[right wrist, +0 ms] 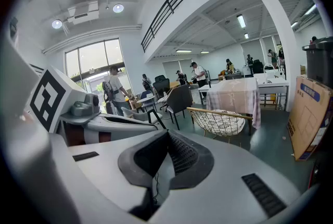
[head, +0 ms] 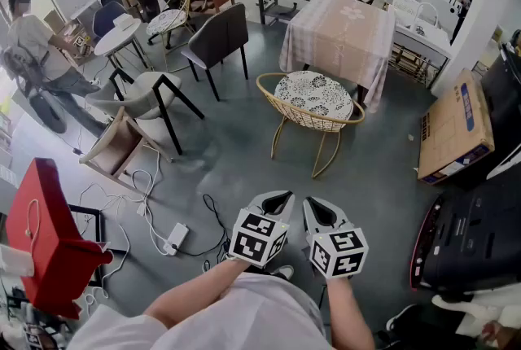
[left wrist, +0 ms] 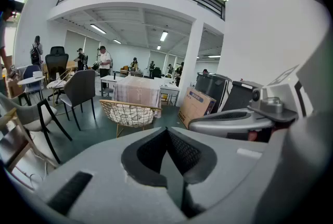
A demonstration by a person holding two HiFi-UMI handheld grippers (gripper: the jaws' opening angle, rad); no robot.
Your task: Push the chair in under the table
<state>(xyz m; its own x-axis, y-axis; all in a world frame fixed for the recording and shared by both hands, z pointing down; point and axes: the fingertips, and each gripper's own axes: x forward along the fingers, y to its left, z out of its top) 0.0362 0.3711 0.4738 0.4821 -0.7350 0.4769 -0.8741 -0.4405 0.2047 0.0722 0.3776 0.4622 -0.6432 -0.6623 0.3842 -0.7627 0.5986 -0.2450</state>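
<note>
The chair (head: 313, 100) is a gold wire tub chair with a patterned cushion. It stands on the grey floor just in front of the table (head: 342, 31), which is draped in a pale checked cloth, and its seat is outside the table's edge. My left gripper (head: 280, 199) and right gripper (head: 318, 207) hang side by side near my body, well short of the chair, both shut and empty. In the left gripper view the shut left gripper (left wrist: 167, 132) points towards the chair (left wrist: 127, 112) and table (left wrist: 138, 91). The right gripper view shows the right gripper (right wrist: 167, 137) shut too, with the chair (right wrist: 221, 120) ahead.
Grey chairs (head: 216, 39) and a small round table (head: 122, 31) stand to the left. A cardboard box (head: 456, 129) and black bins (head: 480, 234) line the right. Cables and a power strip (head: 173, 238) lie on the floor beside a red object (head: 49, 234). People stand at the far left and back.
</note>
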